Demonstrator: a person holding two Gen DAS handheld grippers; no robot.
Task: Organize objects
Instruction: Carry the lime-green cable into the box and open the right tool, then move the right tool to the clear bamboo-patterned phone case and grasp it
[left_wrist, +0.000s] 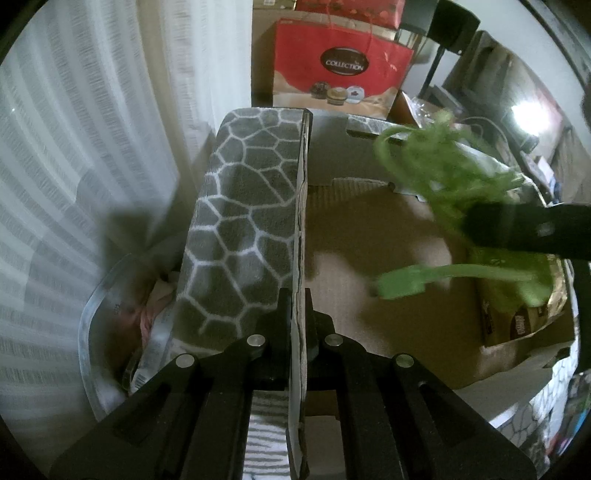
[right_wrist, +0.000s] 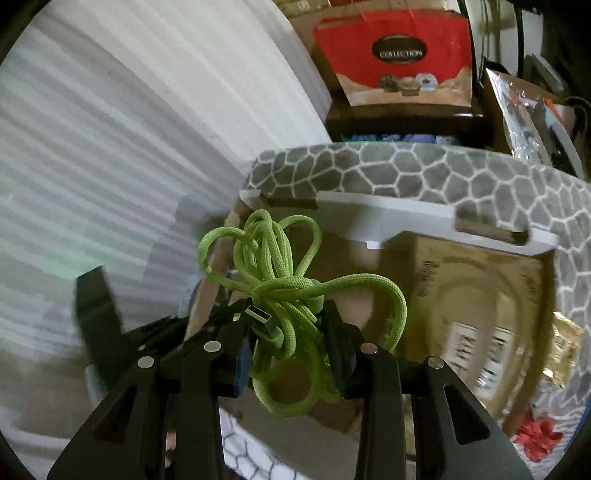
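White curtains are backing an open cardboard box (right_wrist: 461, 295); left tongs (left_wrist: 299, 314) are clamping its flap (left_wrist: 301, 221) upright while right tongs (right_wrist: 291, 332), part open, are carrying a knotted green cable (right_wrist: 288, 291) above its near-left corner.

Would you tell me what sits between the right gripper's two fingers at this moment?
A knotted bundle of green braided cable, with its USB plug showing, is pinched in the right gripper; the right wrist view shows it most clearly.

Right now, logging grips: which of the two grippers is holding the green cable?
The right gripper: its jaws clamp the knotted green cable above the open box. The left gripper instead pinches the box's flap.
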